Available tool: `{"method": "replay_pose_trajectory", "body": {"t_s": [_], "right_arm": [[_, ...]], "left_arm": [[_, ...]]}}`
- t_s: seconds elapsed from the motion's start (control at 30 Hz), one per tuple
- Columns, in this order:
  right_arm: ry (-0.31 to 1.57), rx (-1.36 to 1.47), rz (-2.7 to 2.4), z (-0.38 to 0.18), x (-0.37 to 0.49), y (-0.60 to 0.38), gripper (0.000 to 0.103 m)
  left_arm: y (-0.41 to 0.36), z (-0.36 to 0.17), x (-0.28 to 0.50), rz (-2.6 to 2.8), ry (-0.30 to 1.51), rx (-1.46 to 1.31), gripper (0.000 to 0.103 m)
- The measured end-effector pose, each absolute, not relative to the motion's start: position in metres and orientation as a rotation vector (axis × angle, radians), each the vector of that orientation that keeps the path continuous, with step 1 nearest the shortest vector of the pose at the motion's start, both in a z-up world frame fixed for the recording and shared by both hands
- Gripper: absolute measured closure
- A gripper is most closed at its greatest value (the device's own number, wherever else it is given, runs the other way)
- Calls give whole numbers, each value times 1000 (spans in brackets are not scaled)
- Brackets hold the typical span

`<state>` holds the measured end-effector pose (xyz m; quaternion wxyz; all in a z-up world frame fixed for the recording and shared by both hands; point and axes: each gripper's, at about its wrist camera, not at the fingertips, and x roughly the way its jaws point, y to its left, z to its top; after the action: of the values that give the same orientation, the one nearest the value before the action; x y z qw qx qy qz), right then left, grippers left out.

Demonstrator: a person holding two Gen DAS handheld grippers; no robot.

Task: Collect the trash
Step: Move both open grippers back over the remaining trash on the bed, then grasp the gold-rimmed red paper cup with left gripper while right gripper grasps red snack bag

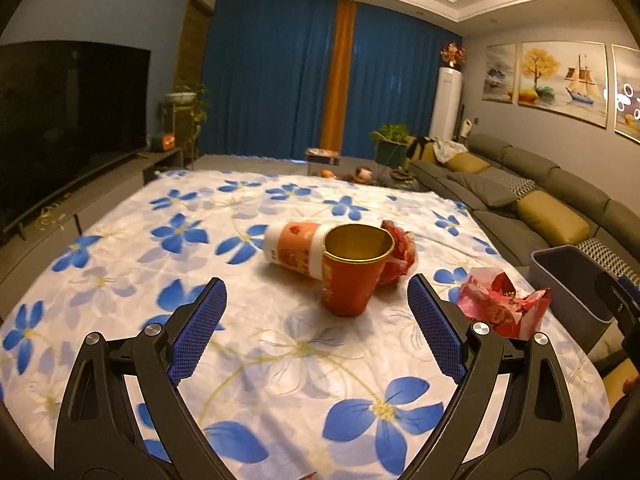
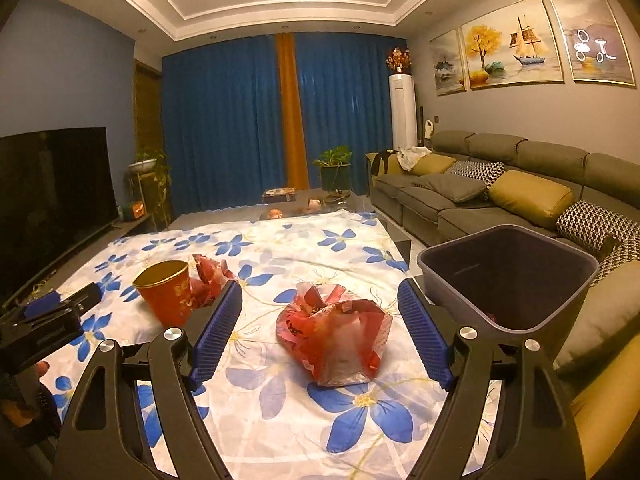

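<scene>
your left gripper point(image 1: 316, 300) wide, empty, aimed at upright red paper cup point(image 1: 352, 270) on floral tablecloth point(image 1: 280, 360) | your right gripper point(image 2: 320, 312) wide, red wrapper bag point(image 2: 334, 338) between fingers, untouched | grey bin point(image 2: 508, 276) right of table
</scene>
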<state>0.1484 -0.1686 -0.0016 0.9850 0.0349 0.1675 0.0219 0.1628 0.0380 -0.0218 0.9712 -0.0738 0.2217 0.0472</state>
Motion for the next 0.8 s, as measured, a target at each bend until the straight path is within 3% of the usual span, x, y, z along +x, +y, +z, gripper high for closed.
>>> {"method": "replay_pose_trajectory", "body": {"t_s": [0.8], "right_arm": [[477, 95, -12, -38, 227, -189, 25]], "left_arm": [[14, -55, 269, 76, 563, -100, 13]]}}
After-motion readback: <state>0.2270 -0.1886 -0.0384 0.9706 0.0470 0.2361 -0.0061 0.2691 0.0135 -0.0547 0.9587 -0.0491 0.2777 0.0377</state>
